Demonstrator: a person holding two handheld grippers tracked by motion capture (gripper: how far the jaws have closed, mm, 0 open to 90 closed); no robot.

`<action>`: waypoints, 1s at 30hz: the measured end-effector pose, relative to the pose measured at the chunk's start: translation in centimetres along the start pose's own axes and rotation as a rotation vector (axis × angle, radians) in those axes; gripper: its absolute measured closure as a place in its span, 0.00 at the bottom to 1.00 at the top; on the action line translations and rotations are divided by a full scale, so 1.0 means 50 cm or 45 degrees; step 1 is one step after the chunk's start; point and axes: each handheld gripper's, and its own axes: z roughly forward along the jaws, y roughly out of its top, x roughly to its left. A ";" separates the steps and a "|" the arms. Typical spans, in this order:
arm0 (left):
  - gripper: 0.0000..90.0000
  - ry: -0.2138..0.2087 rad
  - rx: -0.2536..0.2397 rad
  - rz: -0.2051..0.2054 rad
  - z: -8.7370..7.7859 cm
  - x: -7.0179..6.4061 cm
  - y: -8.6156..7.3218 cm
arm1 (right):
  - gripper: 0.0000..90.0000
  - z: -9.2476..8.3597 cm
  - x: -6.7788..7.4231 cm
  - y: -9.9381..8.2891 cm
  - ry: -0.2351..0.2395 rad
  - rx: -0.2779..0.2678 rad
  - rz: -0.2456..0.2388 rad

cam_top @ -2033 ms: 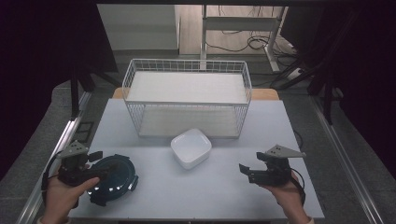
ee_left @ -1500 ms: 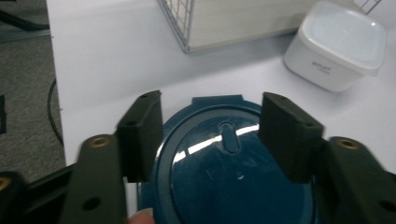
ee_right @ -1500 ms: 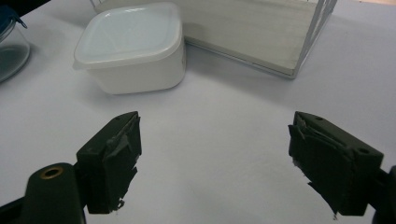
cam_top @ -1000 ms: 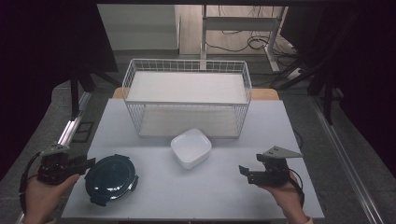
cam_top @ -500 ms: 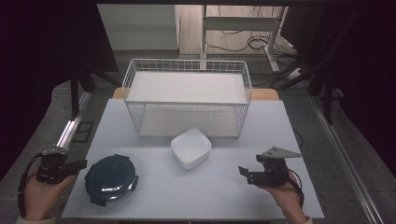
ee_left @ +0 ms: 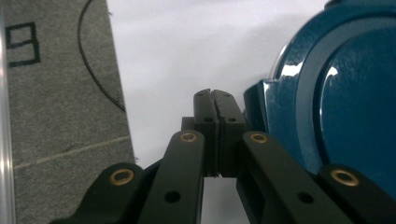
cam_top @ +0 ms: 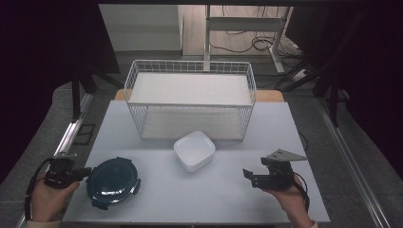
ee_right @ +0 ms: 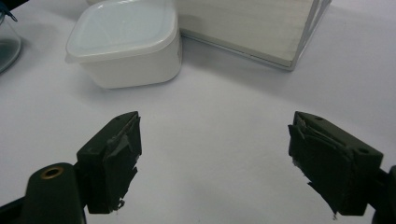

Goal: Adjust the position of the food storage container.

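A dark blue round lidded container sits at the front left of the white table. Just left of it, at the table's edge, my left gripper is shut with nothing in its jaws. In the left gripper view the shut jaws of my left gripper point past the blue container, whose rim is close on their right. A white square container stands mid-table. My right gripper is open at the front right; in the right gripper view my right gripper faces the white container from a distance.
A white wire basket with a pale board floor stands at the back of the table; its corner shows as the basket in the right gripper view. Grey floor with a black cable lies beyond the table's left edge.
My left gripper has drawn back leftward and down from over the blue container to the table's left edge, and its jaws have closed. The right gripper has stayed put.
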 end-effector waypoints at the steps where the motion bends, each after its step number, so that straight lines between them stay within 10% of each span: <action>1: 1.00 0.000 0.000 0.000 0.000 0.000 0.000 | 0.19 0.000 0.000 0.000 0.000 0.000 0.000; 30: 1.00 -0.096 0.025 0.032 0.016 -0.041 0.005 | 0.19 0.006 0.002 -0.001 0.004 0.009 -0.002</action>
